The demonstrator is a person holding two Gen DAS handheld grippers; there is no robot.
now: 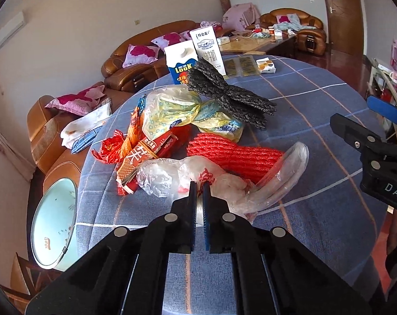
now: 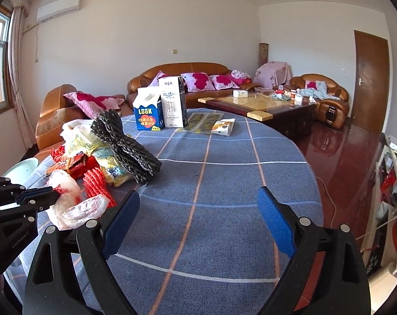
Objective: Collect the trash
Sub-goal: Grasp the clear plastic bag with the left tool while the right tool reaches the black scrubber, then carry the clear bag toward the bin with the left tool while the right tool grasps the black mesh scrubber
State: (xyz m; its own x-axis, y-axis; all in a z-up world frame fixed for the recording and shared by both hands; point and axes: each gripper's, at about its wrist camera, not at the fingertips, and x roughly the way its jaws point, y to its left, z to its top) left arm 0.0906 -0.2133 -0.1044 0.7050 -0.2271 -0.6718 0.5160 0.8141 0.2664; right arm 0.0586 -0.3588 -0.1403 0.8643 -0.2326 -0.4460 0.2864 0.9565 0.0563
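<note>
Left hand-held gripper [image 1: 199, 185] clenched on the clear plastic bag [image 1: 172, 176]; right hand-held gripper [image 2: 198, 199] released.

In the lower middle of my left view lies a crumpled clear plastic bag [image 1: 169, 176], beside red foam netting [image 1: 232, 155] and black foam netting [image 1: 224, 97].

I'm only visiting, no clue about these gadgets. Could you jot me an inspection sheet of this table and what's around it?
Surface: round table, blue checked cloth.
Job's things: clear plastic bag, red foam net, black foam net, wrappers piled together.
Clutter: two milk cartons, small box.
Grippers: left gripper shut on clear plastic bag; right gripper open, empty.
Cables: nothing seen on table.
Surroundings: brown sofas, coffee table, door.
</note>
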